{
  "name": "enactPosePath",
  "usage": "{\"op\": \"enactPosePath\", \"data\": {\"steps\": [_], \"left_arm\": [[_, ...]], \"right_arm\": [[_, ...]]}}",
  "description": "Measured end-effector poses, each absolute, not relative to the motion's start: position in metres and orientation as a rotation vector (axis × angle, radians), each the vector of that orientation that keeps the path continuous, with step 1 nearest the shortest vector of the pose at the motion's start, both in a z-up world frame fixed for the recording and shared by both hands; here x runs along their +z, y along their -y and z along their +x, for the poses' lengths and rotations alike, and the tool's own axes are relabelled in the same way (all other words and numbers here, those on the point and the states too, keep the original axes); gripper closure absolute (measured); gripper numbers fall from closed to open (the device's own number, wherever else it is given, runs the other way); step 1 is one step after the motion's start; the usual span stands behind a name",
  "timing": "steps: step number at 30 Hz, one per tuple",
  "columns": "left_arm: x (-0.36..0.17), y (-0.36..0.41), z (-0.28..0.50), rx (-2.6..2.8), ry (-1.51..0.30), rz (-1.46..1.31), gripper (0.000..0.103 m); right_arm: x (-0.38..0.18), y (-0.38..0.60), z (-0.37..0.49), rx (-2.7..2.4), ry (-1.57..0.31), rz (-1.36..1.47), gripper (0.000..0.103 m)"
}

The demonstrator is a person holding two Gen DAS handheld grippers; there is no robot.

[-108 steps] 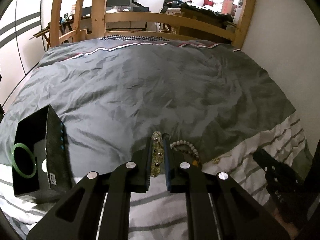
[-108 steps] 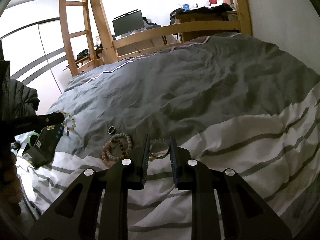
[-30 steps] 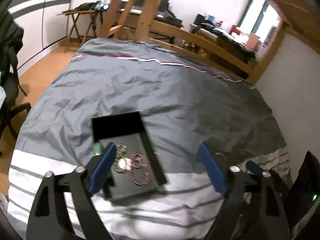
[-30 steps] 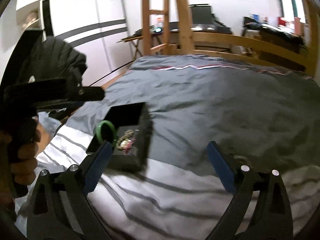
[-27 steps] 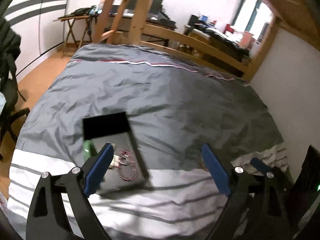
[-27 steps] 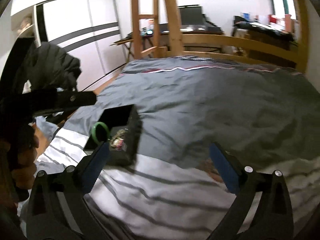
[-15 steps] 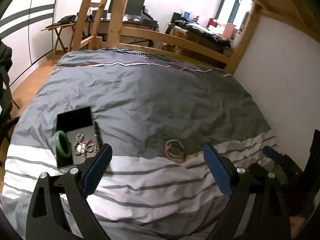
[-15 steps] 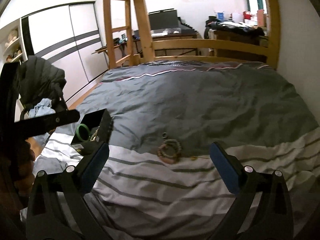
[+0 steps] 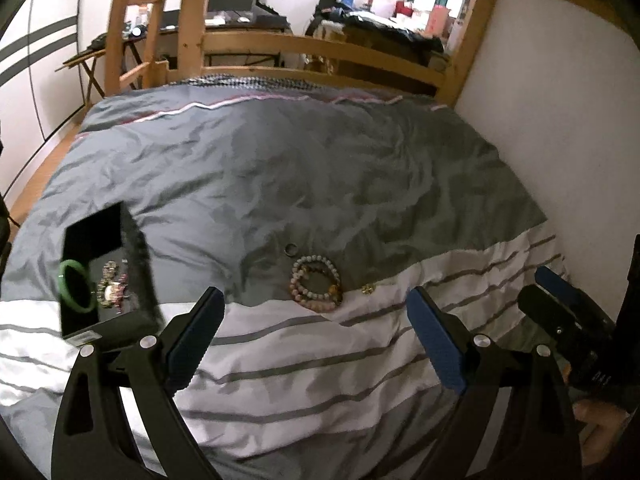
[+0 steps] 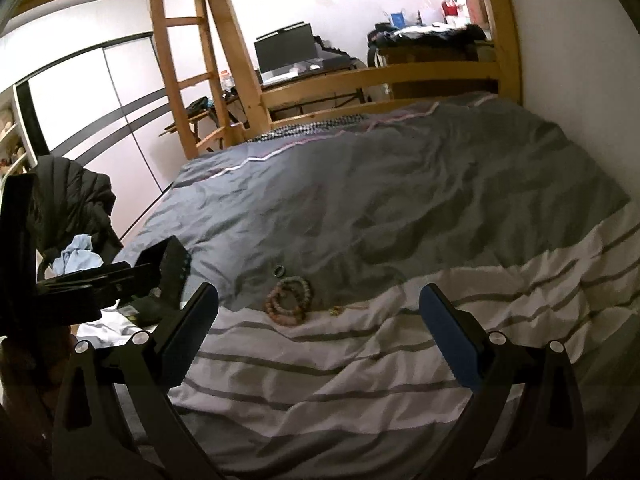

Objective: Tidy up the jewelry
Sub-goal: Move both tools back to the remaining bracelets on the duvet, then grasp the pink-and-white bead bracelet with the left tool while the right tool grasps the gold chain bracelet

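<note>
A home bedroom: wooden bunk bed (image 9: 320, 46) (rumpled duvet (image 9: 304, 184)), wardrobe (image 10: 104, 120), desk monitor (image 10: 284, 53).

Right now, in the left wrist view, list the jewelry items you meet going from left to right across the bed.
green bangle → small pieces inside the black box → dark ring → beaded bracelets → small gold piece

Beaded bracelets (image 9: 316, 283) lie coiled on the duvet, a dark ring (image 9: 291, 248) just beyond them; a black box (image 9: 105, 272) holds a green bangle (image 9: 76, 287).
</note>
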State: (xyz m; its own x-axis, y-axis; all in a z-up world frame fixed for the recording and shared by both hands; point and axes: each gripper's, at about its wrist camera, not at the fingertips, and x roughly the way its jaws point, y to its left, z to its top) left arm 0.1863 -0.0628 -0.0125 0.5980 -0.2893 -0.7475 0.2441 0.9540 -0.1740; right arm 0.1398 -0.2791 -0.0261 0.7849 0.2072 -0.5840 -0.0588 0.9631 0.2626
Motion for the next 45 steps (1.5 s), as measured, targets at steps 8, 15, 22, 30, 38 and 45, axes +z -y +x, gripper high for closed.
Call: {"op": "enactPosePath", "data": {"steps": [8, 15, 22, 30, 38, 45], "left_arm": [[-0.072, 0.086, 0.238, -0.294, -0.966, -0.043, 0.012], [-0.118, 0.096, 0.275, -0.269, -1.035, 0.006, 0.013], [-0.161, 0.104, 0.299, -0.279, -1.128, 0.085, 0.040], [-0.173, 0.095, 0.306, -0.232, -1.172, 0.063, 0.090], [-0.152, 0.084, 0.299, -0.234, -1.129, 0.008, 0.096], [-0.130, 0.084, 0.288, -0.254, -1.042, 0.012, 0.096]], "right_arm": [[-0.079, 0.287, 0.176, 0.128, -0.653, 0.162, 0.004], [-0.101, 0.270, 0.202, 0.186, -0.612, 0.094, 0.004], [-0.160, 0.248, 0.249, 0.234, -0.676, 0.024, 0.006], [-0.199, 0.223, 0.269, 0.212, -0.860, -0.141, 0.052], [-0.185, 0.242, 0.264, 0.150, -0.857, -0.059, 0.088], [-0.168, 0.256, 0.262, 0.155, -0.772, 0.053, 0.089]]}}
